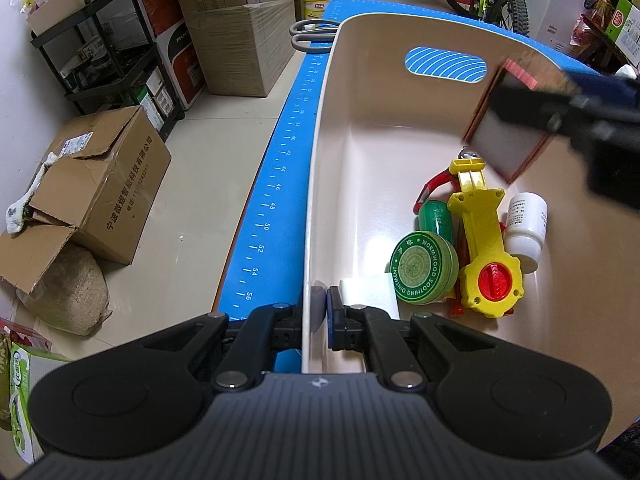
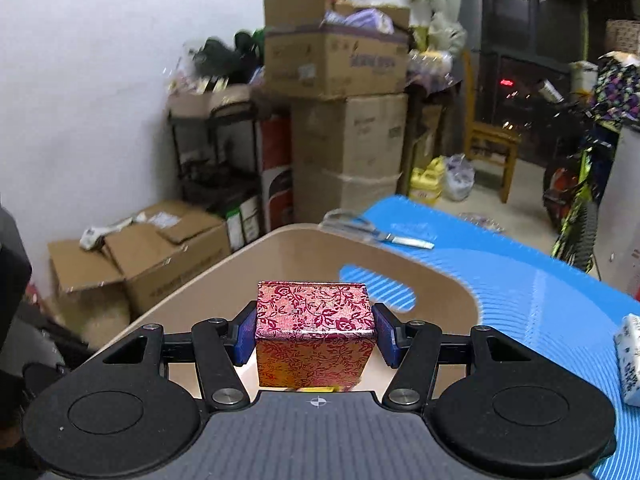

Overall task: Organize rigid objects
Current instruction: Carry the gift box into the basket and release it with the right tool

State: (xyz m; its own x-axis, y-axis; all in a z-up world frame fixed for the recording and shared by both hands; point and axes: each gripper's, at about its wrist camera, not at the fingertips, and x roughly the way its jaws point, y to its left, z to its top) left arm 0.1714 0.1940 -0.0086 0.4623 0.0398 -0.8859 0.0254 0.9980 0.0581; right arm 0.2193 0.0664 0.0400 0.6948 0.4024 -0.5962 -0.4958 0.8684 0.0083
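My left gripper (image 1: 323, 304) is shut on the near left wall of the beige basket (image 1: 320, 128), one pad outside and one inside. Inside the basket lie a yellow toy tool with a red knob (image 1: 486, 248), a green ointment tin (image 1: 424, 267), a green cylinder (image 1: 436, 218), a white bottle (image 1: 526, 226) and a white block (image 1: 370, 290). My right gripper (image 2: 315, 330) is shut on a red floral box (image 2: 314, 336), held over the basket (image 2: 224, 276). The left wrist view shows that box (image 1: 506, 136) blurred above the basket's right side.
The basket stands on a blue mat (image 1: 276, 184) with ruler marks. Grey-handled scissors (image 1: 312, 34) lie on the mat beyond the basket; scissors (image 2: 372, 228) also show in the right view. A white patterned box (image 2: 630, 360) lies on the mat at right. Cardboard boxes (image 1: 100, 184) crowd the floor.
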